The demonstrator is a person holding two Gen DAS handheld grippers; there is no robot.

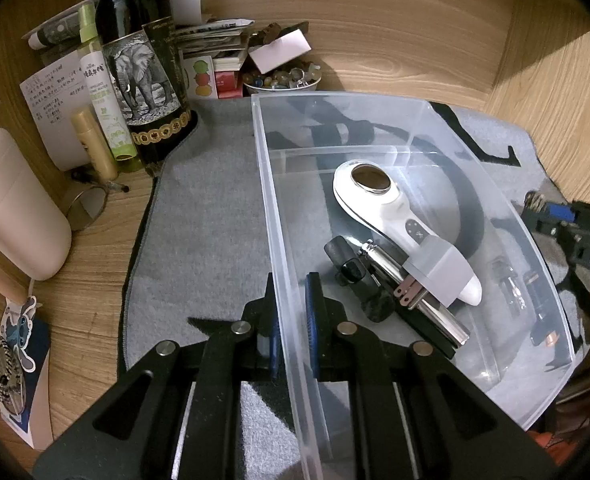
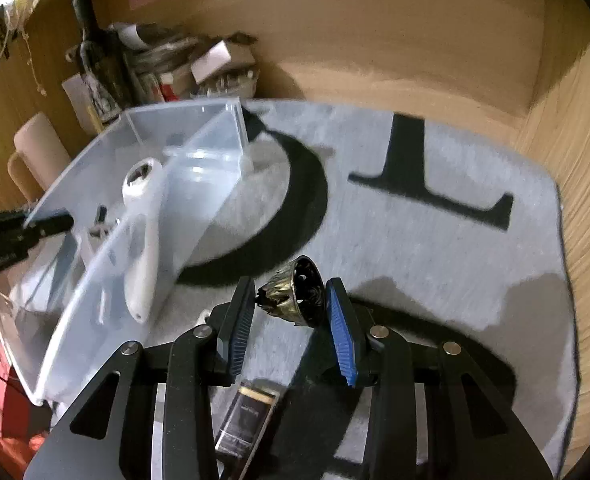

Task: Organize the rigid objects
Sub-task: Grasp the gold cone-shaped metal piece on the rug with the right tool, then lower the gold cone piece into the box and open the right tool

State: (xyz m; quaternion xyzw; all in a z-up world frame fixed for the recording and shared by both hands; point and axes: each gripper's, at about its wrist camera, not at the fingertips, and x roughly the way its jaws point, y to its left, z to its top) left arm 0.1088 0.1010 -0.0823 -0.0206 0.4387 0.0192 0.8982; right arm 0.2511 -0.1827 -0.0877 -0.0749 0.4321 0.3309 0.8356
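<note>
Pinching the small dark, gold-patterned ornament [image 2: 295,296] between its blue pads, the right gripper [image 2: 291,308] has its load above the grey mat [image 2: 435,240], just right of the clear plastic bin [image 2: 95,280]; from these views I cannot tell whether it is lifted or resting on the mat. The piece sits skewed: the round open end bears on the right pad, the jagged end only meets the left pad's tip. That looks a marginal hold, so the carry should be slow and level, without rolling the wrist. Below the fingers lies a dark rectangular case [image 2: 247,420], not yet stowed.

On the other side, the left gripper [image 1: 295,320] has its jaws pressed onto the bin's near wall [image 1: 283,280], one pad inside, one outside. Keeping that clamp firm should stop the bin sliding during the drop.

Inside lie a white handheld device [image 1: 379,208], a chrome tool [image 1: 415,296] and a black clip-like part [image 1: 355,276], crowded together. Beyond the divider the far compartment [image 1: 335,120] seems empty; releasing low over bare floor there would avoid knocking these.
</note>
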